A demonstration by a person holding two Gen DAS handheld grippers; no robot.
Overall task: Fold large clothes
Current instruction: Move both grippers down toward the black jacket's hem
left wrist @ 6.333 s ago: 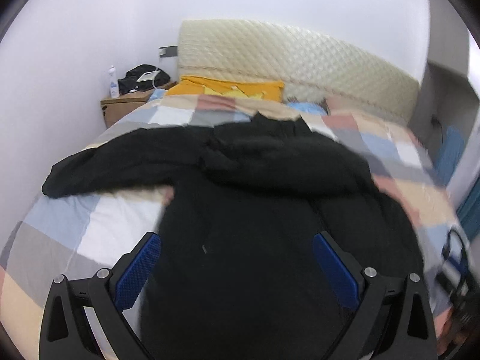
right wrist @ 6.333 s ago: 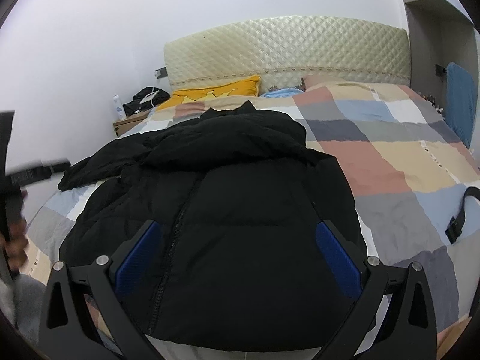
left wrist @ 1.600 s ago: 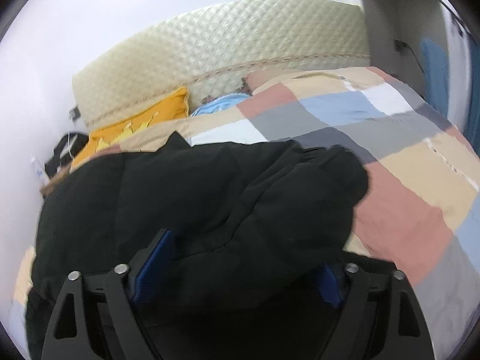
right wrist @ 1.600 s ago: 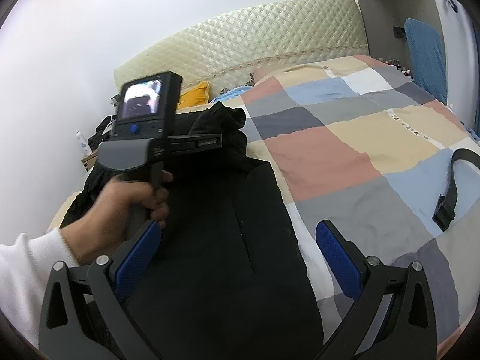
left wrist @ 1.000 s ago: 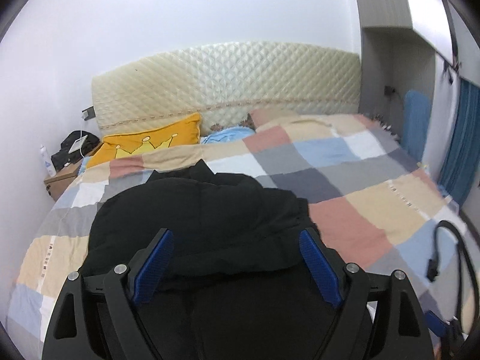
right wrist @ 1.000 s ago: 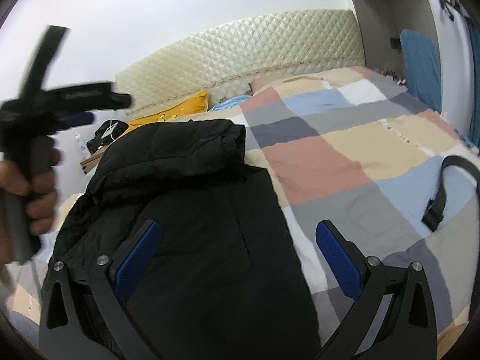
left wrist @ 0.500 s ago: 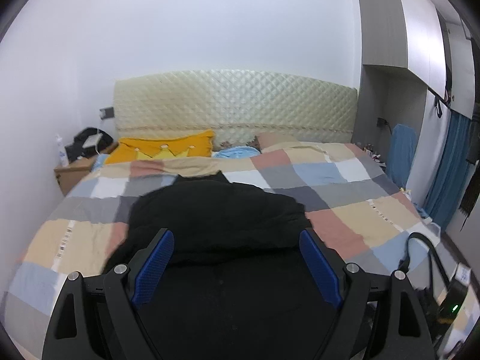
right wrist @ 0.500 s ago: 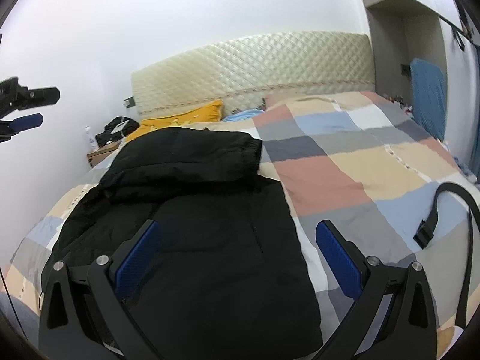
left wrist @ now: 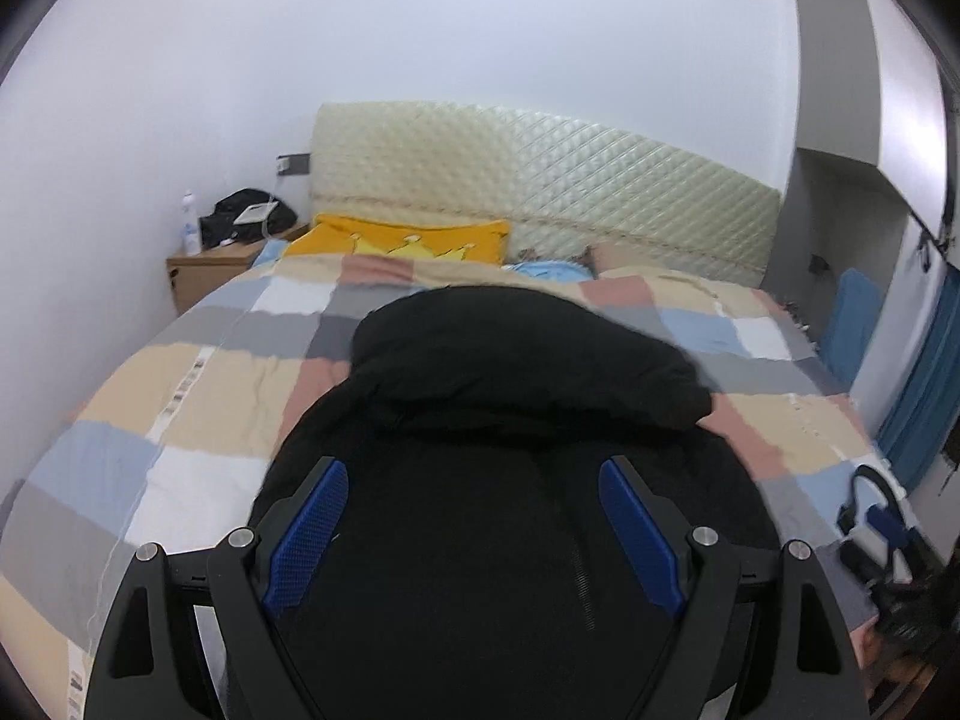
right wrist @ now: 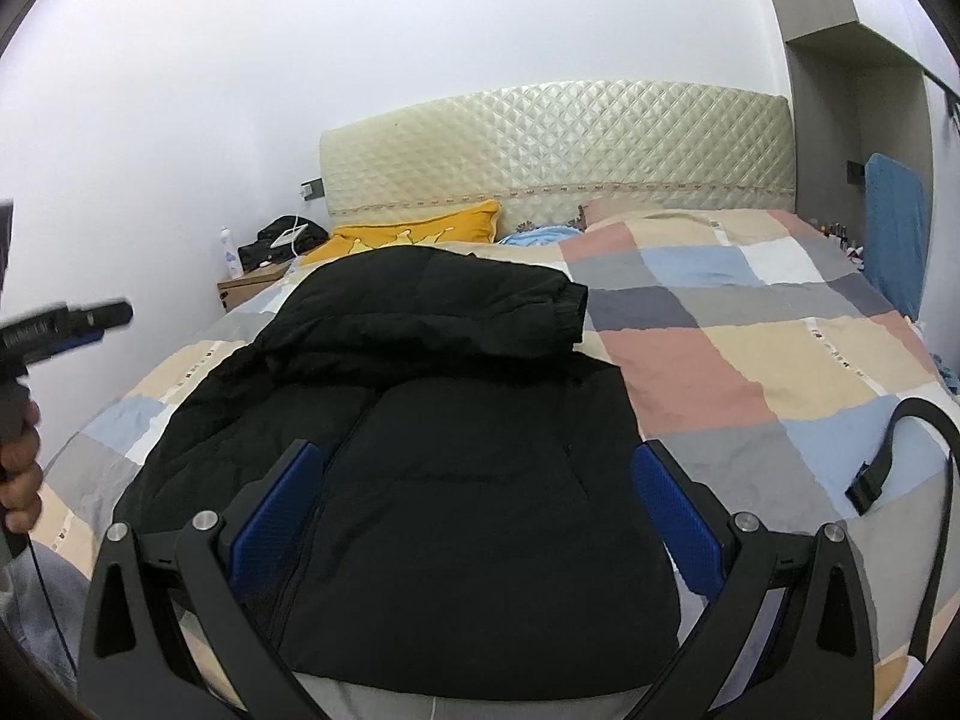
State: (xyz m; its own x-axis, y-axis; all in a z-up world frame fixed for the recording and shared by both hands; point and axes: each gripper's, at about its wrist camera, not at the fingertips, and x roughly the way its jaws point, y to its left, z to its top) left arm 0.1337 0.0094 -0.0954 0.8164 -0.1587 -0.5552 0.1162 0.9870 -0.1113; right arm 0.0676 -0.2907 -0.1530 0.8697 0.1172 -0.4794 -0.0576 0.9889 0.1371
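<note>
A large black puffer jacket (right wrist: pixel 456 456) lies on the checkered bed (right wrist: pixel 750 360), front zipper up, with both sleeves folded across its upper part. It also shows in the left wrist view (left wrist: pixel 510 480). My left gripper (left wrist: pixel 474 516) is open and empty above the jacket's lower half. My right gripper (right wrist: pixel 477 498) is open and empty above the jacket's hem. The left gripper shows at the left edge of the right wrist view (right wrist: pixel 66 318), held in a hand.
A yellow pillow (right wrist: pixel 414 231) and a quilted headboard (right wrist: pixel 558 150) stand at the far end. A wooden nightstand (left wrist: pixel 210 270) with a bottle and black items is at the far left. A black strap (right wrist: pixel 906 456) lies on the bed's right side. Blue curtain (left wrist: pixel 924 396) at right.
The left sleeve was folded across the jacket's top and let go. My left gripper has pulled back and swung left; my right gripper stayed open near the hem.
</note>
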